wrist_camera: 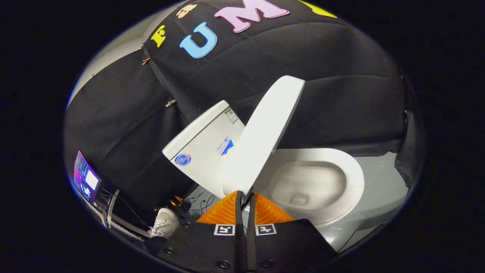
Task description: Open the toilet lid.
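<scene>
Gripper (245, 195) nearly closed, fingers pinched on the front edge of the toilet lid (265, 129), a thin slit left between them where the rim passes through. Lid raised well off the seat (350, 167), standing steeply beside the tank (206, 148) but apparently not yet leaning back against it. Bowl (307, 185) exposed just below the lid's underside.

Main risk, as a judgement: slipping. Only the outermost lip of the lid held, and on smooth glossy plastic; any twist of the wrist away from the hinge arc likely to peel the rim out of the pinch. Lid short of its balance point, so a lost grip probably means a slam down onto the seat. Second risk: pushing on too hard past vertical and knocking the lid against the tank. Third: letting go early, before the lid rests on the tank.
</scene>
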A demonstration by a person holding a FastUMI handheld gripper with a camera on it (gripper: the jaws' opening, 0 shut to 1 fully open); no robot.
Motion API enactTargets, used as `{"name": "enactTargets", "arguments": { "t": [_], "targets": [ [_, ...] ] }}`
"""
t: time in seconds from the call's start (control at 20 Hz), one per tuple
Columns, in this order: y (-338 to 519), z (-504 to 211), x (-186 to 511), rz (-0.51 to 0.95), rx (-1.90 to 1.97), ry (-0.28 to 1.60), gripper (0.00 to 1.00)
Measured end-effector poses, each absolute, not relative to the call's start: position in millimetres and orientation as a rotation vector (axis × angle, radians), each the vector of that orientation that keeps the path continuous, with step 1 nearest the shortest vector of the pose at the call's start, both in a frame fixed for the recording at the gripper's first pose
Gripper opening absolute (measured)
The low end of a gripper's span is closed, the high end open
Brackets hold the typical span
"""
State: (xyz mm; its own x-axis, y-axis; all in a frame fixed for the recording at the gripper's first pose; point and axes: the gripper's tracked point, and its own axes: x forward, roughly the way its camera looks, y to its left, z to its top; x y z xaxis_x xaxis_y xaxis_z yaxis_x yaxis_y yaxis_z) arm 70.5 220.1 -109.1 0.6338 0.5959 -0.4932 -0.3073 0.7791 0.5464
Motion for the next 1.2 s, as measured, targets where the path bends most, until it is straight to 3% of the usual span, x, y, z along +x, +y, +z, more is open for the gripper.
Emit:
{"name": "enactTargets", "arguments": {
  "t": [0.55, 1.2],
  "targets": [
    [328, -49, 94, 0.688, 0.227, 0.619, 0.05],
    [450, -53, 111, 0.774, -0.027, 0.551, 0.05]
  ]
}}
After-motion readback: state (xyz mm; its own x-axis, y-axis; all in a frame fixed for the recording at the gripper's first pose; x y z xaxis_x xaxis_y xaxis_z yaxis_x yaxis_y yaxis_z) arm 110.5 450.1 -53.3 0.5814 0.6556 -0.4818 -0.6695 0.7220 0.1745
